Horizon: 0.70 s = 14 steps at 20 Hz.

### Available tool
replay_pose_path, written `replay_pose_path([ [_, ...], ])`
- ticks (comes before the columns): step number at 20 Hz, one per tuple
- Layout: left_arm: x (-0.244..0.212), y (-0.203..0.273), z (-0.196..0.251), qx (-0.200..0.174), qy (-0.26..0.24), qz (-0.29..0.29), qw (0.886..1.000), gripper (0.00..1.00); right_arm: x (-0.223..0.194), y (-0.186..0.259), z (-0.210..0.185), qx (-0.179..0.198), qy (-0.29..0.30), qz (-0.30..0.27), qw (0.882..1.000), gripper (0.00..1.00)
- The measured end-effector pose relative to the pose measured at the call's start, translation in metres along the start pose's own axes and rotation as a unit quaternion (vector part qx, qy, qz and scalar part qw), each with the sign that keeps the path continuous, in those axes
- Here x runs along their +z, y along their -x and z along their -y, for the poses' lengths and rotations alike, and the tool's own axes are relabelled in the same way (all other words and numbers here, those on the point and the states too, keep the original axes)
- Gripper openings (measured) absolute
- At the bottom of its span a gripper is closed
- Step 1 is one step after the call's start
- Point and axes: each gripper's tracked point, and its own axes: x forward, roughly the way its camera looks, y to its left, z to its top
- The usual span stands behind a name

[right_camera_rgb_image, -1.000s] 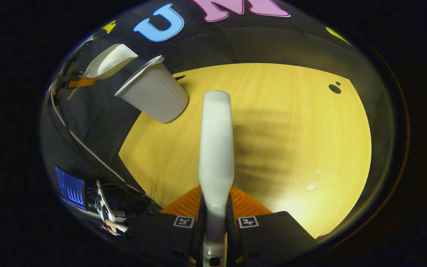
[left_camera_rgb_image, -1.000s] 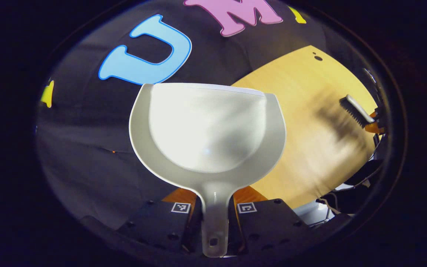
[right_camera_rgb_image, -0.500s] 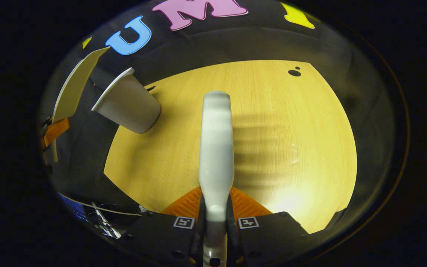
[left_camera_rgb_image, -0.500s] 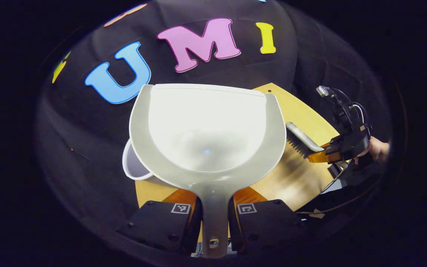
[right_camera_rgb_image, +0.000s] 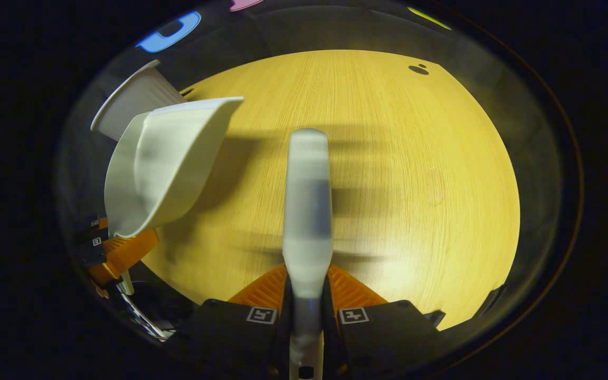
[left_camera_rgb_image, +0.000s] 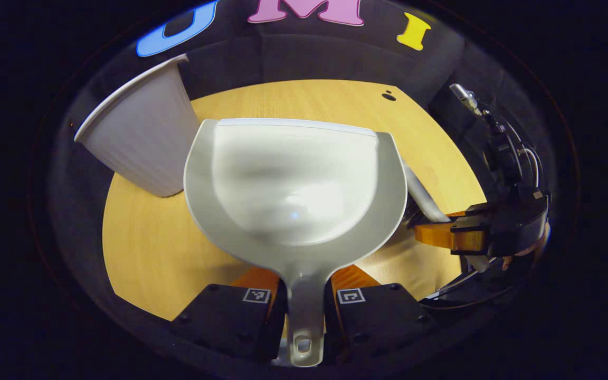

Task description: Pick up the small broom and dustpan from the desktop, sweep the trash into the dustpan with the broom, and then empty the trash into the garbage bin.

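1. The left gripper [left_camera_rgb_image: 304,303] was clamped on the handle of the dustpan [left_camera_rgb_image: 293,179], both fingers pressing the narrow stem. Gripping at the stem left the scoop free and put its open lip forward, away from the hand.
2. The dustpan was held in the air above the wooden surface [left_camera_rgb_image: 145,248]. Its bowl appeared empty in the left gripper view.
3. The right gripper [right_camera_rgb_image: 308,316] was closed on the handle of the small broom [right_camera_rgb_image: 308,211]. The handle ran straight forward between the fingers. The bristles could not be seen in the right gripper view.
4. In the left gripper view, the right gripper [left_camera_rgb_image: 441,235] sat just beside the dustpan's right rim, with the broom [left_camera_rgb_image: 420,190] partly hidden behind it. In the right gripper view, the dustpan [right_camera_rgb_image: 161,163] stood to the left, tilted, in front of the garbage bin [right_camera_rgb_image: 135,97].
5. The garbage bin [left_camera_rgb_image: 135,137], a white ribbed container, stood at the far left edge of the surface, just beside the dustpan, within reach for emptying.
6. No trash was visible on the surface. Judgement: emptying appeared complete, and only setting down the tools, if wanted, remained.
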Motion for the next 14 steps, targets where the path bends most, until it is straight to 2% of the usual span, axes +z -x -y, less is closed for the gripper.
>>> replay_pose_path([
  [1,-0.007,-0.008,-0.002,0.000,0.016,-0.016,1.000,0.30,0.001,-0.005,-0.001,-0.007,0.014,-0.010,1.000,0.28],
  [2,-0.012,-0.012,-0.002,-0.009,0.033,-0.032,0.999,0.30,0.004,-0.012,-0.003,-0.010,0.017,-0.012,1.000,0.24],
  [4,-0.015,-0.015,-0.007,-0.030,0.065,-0.051,0.996,0.30,0.007,-0.020,-0.010,-0.005,-0.016,-0.018,1.000,0.29],
  [6,-0.014,-0.015,-0.013,-0.042,0.084,-0.070,0.993,0.30,0.005,-0.024,-0.013,-0.003,-0.055,-0.040,0.998,0.29],
  [7,-0.015,-0.017,-0.015,-0.040,0.088,-0.080,0.992,0.30,0.003,-0.025,-0.011,-0.007,-0.051,-0.047,0.998,0.24],
  [8,-0.017,-0.018,-0.015,-0.034,0.087,-0.090,0.992,0.30,0.006,-0.025,-0.008,-0.018,-0.034,-0.046,0.998,0.29],
  [9,-0.018,-0.020,-0.014,-0.032,0.088,-0.094,0.991,0.30,0.007,-0.027,-0.009,-0.024,-0.022,-0.049,0.998,0.24],
  [10,-0.015,-0.020,-0.014,-0.033,0.089,-0.091,0.991,0.31,0.005,-0.028,-0.010,-0.020,-0.024,-0.052,0.998,0.28],
  [14,-0.014,-0.018,-0.017,-0.027,0.080,-0.112,0.990,0.31,0.007,-0.029,-0.009,-0.011,-0.044,-0.062,0.997,0.28],
])
